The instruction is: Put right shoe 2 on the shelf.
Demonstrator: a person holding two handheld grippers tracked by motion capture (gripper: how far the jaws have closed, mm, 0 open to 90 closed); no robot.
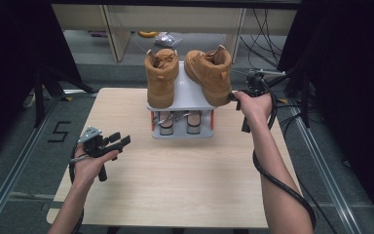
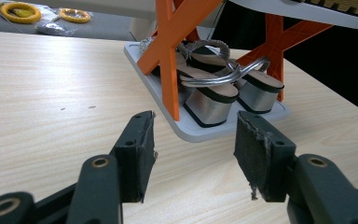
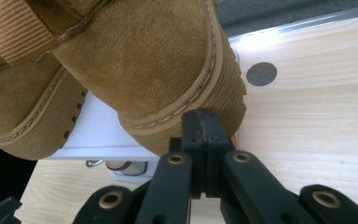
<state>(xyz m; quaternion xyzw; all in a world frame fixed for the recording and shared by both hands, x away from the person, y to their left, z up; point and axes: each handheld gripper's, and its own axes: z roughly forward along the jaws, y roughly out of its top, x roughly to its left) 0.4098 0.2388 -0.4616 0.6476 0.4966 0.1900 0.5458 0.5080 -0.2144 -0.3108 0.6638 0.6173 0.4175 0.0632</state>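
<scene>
Nudging right boot (image 1: pixel 209 74) with right tool (image 3: pixel 204 122), jaws together against its sole | boot on rack's top shelf (image 1: pixel 185 95), surface's far edge | I'd push low and slow, avoid tipping | left tool (image 2: pixel 193 140) apart, idle.

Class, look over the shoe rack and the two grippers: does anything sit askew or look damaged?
The right boot sits turned at an angle, its toe overhanging the top shelf, unlike the straight left boot. The left gripper has frayed pads.
</scene>
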